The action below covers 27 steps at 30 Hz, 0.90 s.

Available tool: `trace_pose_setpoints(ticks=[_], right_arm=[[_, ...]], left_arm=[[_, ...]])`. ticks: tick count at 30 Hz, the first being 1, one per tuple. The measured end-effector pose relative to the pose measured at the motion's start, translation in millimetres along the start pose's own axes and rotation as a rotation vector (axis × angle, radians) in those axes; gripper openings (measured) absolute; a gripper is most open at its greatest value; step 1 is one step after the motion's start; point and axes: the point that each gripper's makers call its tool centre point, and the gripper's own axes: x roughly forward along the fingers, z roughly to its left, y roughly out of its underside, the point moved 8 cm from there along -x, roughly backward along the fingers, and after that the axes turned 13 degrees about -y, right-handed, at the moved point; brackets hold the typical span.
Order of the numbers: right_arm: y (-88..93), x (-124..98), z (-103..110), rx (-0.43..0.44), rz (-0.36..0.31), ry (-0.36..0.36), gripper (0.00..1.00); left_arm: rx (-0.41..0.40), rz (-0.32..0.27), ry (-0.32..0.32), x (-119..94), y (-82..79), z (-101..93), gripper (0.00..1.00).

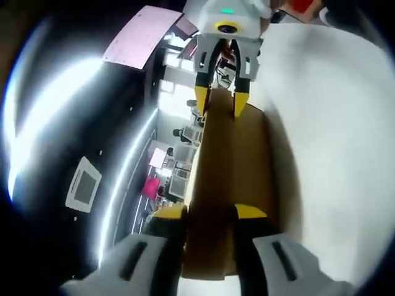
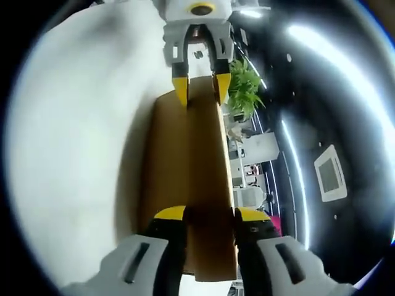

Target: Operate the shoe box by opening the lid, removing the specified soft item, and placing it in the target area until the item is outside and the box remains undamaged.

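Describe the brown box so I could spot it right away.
Find the wide white table. Along its edge lies a long, plain brown cardboard shoe box, pinched at each end by yellow-tipped jaws of the left gripper and right gripper. Nothing else there is brown cardboard.

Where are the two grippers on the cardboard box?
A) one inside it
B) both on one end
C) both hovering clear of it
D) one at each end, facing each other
D: in the left gripper view the left gripper has its jaws on the near end of the box and the right gripper on the far end, facing back.
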Motion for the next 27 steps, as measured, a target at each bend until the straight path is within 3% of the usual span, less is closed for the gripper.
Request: trace_pose_setpoints(ticks=[27], right_arm=[[-3.4, -6, -16, 0.014, -0.015, 0.076, 0.28]], left_arm=[[0.015, -0.011, -0.050, 0, -7.6, 15.3, 0.28]])
